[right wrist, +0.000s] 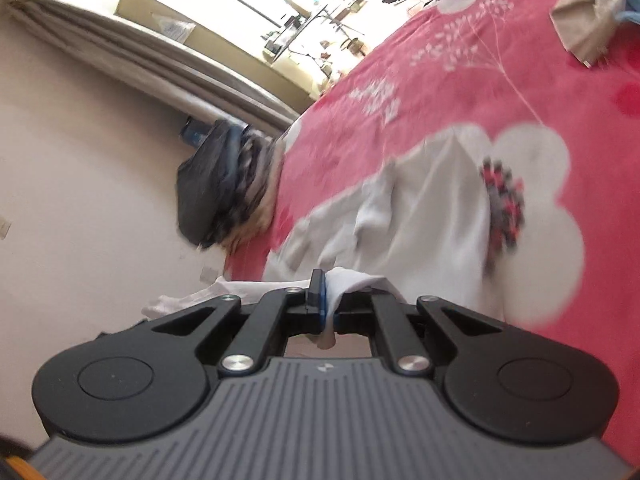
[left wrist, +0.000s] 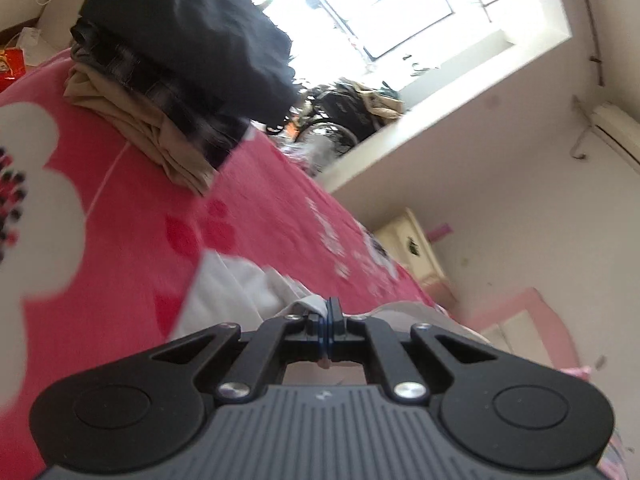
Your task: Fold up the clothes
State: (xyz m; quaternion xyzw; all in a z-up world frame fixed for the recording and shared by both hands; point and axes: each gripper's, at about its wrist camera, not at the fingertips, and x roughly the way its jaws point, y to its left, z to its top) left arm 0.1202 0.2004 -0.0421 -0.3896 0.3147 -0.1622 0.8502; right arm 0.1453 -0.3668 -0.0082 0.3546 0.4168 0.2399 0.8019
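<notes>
Pinching white cloth in both tools, we hold the white garment [right wrist: 420,216] above the pink bedspread [right wrist: 460,92]. In the right wrist view our right gripper [right wrist: 322,300] has its jaws clenched on a fold of the fabric, which bunches up between the blue-edged pads and trails down behind them; the rest of the garment spreads forward across the bed, partly covering a big white flower printed on the cover. In the left wrist view our left gripper [left wrist: 329,316] is likewise squeezed tight, with a small edge of the white garment [left wrist: 240,292] caught at the tips and more of it lying crumpled just ahead and to the left on the pink bedspread [left wrist: 260,200].

Further up the bed in the left view stands a stack of folded clothes [left wrist: 172,80]: dark pieces on top, a tan one at the bottom. Behind it a bright window [left wrist: 380,4] washes out the background, and a cream cabinet [left wrist: 416,248] sits against the wall near the bed's far corner. The right view shows a pile of dark and striped clothes [right wrist: 224,188] at the bed's edge by the wall, grey curtains [right wrist: 140,56] beyond it, and a tan cloth [right wrist: 588,20] lying at the upper right on the bedspread. Both views are tilted and somewhat blurred.
</notes>
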